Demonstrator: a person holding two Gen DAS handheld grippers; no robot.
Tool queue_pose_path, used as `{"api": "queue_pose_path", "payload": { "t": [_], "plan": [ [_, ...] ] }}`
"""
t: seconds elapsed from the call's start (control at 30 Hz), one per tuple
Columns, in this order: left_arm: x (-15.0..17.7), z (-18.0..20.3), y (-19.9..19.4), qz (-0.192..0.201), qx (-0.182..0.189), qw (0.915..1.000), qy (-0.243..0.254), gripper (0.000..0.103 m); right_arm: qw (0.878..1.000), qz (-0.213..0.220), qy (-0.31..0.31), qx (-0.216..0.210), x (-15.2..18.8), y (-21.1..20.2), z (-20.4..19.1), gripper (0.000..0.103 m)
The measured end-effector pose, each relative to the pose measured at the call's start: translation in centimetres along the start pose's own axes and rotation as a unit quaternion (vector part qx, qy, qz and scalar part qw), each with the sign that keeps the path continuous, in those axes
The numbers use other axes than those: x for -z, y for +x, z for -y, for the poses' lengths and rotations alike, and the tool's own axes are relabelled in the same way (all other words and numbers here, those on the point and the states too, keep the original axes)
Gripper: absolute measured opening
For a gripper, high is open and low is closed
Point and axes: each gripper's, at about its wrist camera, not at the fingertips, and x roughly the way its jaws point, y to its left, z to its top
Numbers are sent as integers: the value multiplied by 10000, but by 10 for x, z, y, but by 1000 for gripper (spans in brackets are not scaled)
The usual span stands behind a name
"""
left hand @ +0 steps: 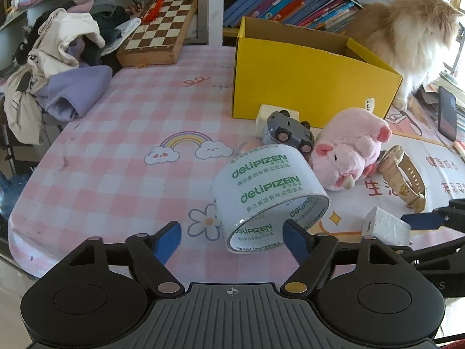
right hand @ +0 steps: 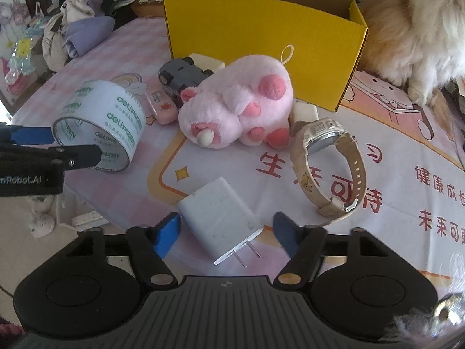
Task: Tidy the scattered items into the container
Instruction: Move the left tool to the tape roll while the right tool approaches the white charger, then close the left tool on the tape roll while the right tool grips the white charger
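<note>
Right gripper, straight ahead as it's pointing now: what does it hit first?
Most likely the white charger, lying prongs toward the camera between the open fingers of the right gripper. Beyond it comes the pink plush pig; depth is hard to judge.

We note a yellow box (left hand: 305,87), pink plush pig (right hand: 235,107), grey toy car (left hand: 287,133), pink-and-white checked tablecloth (left hand: 130,122), brown-and-cream chessboard (left hand: 162,26).

L gripper (left hand: 232,237) sits low centre of its own view, blue fingers spread wide, nothing clamped. R gripper (right hand: 226,232) low centre of its view, fingers likewise wide apart. Each shows at the other's frame edge: L at mid-left, R at lower right.
</note>
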Motion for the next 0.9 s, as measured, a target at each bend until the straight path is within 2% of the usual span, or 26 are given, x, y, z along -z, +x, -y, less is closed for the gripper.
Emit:
{"api": "queue_pose_path", "payload": {
  "t": [0.07, 0.23, 0.3, 0.37, 0.5, 0.67, 0.9],
  "plan": [
    [0, 1, 2, -18, 11, 10000, 1, 67, 10000, -5, -31, -48, 0, 0, 0, 58],
    [1, 3, 8, -82, 34, 10000, 11, 51, 9999, 3, -53, -114, 0, 0, 2, 57],
    [2, 2, 10, -106, 35, 9999, 8, 40, 9999, 10, -44, -125, 0, 0, 3, 57],
    [2, 1, 12, -123, 41, 9999, -31, 35, 9999, 19, -37, -137, 0, -1, 3, 57],
    [2, -3, 16, -143, 65, 9998, -127, 18, 9998, 52, -45, -174, -1, -2, 5, 57],
    [-2, -8, 13, 26, 163, 9994, -314, 8, 9997, 97, -52, -197, -4, -3, 6, 57],
    [-6, -9, 7, 167, 322, 9986, -378, 6, 9997, 124, 25, -216, -5, -4, 8, 57]
  ]
}}
